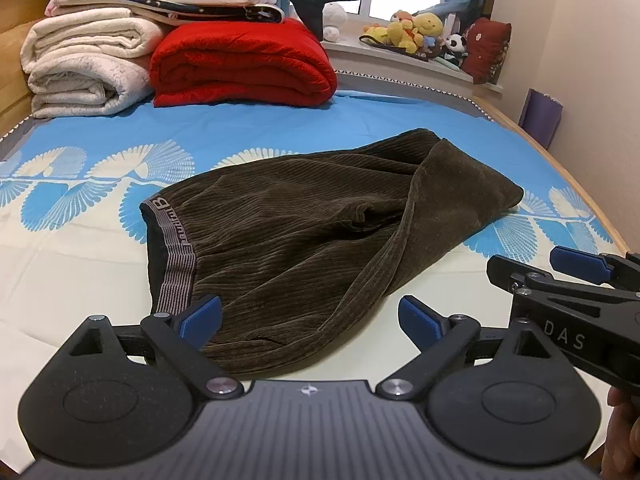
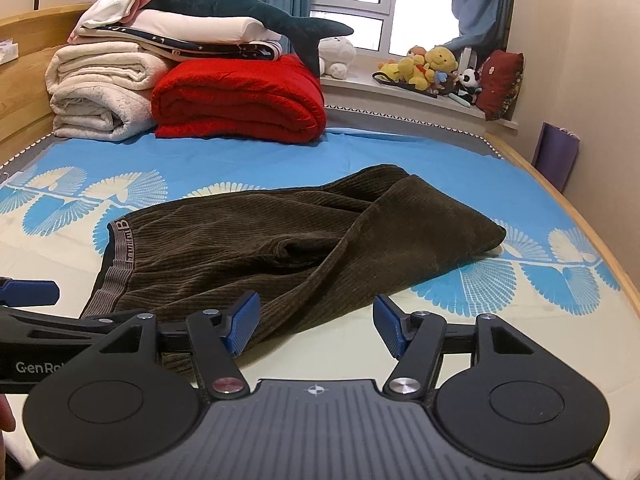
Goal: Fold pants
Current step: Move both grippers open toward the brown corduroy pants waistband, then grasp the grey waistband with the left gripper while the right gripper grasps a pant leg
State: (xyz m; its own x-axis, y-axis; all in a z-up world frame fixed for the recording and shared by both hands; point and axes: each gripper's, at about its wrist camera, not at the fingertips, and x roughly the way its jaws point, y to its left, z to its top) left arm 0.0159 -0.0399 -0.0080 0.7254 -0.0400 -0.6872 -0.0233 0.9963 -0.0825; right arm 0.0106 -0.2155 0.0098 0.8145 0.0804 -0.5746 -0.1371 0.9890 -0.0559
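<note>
Dark brown corduroy pants [image 1: 304, 232] lie folded over on the bed, with the striped grey waistband [image 1: 176, 256] at the left and a folded leg end at the right. They also show in the right wrist view [image 2: 280, 248]. My left gripper [image 1: 310, 316] is open and empty, just above the near edge of the pants. My right gripper [image 2: 316, 326] is open and empty, over the near right edge of the pants. The right gripper also shows at the right edge of the left wrist view [image 1: 560, 276].
The bed sheet [image 1: 80, 248] is cream and blue with a fan pattern. Folded white blankets [image 1: 88, 64] and a red blanket [image 1: 244, 60] are stacked at the head. Plush toys [image 1: 420, 32] sit on the window sill. The wooden bed edge [image 1: 560, 160] runs along the right.
</note>
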